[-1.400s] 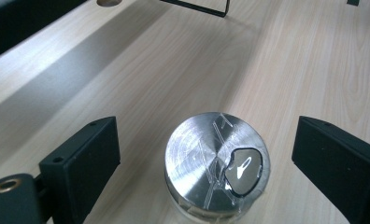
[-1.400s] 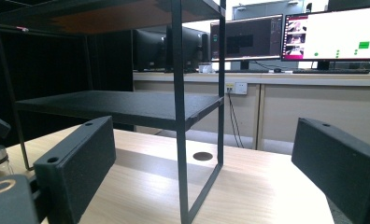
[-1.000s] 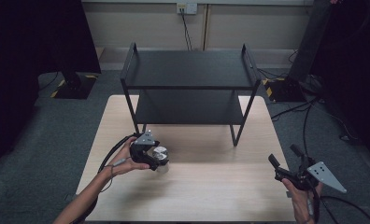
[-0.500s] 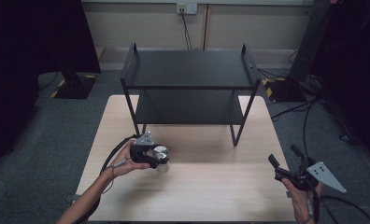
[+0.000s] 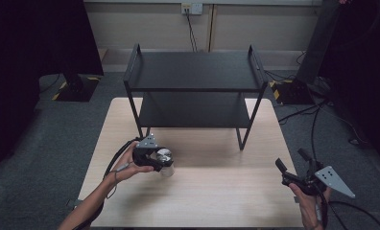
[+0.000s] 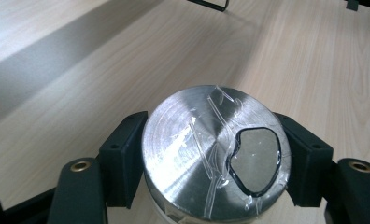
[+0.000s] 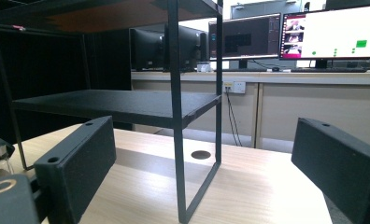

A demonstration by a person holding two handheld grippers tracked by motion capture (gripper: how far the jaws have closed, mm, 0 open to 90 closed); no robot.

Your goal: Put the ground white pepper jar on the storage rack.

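- Two jaws of the left gripper clamp the round jar with a brushed silver metal lid from opposite sides, one black pad on each flank just under the lid.
- Where it is — the jar stands low over the pale wood-grain tabletop, left of centre and just in front of the black metal two-tier shelf rack; whether its base touches the wood I cannot tell.
- To do this step well, I judge, keep the squeeze even and the lid level, lift straight, and clear the rack's thin front leg before going for a shelf.
- The lid is flat, with fine concentric turning marks, crossed by crinkled clear tape and a dark-rimmed oval patch; it will likely be slick, so the hold should stay on the wall below.
- The body below looks like clear glass, though little of it is in view.
- The right gripper hangs near the tabletop's right edge, jaws spread apart and holding nothing.
- The shelves are matt and finely grained; the frame is slim square tube.
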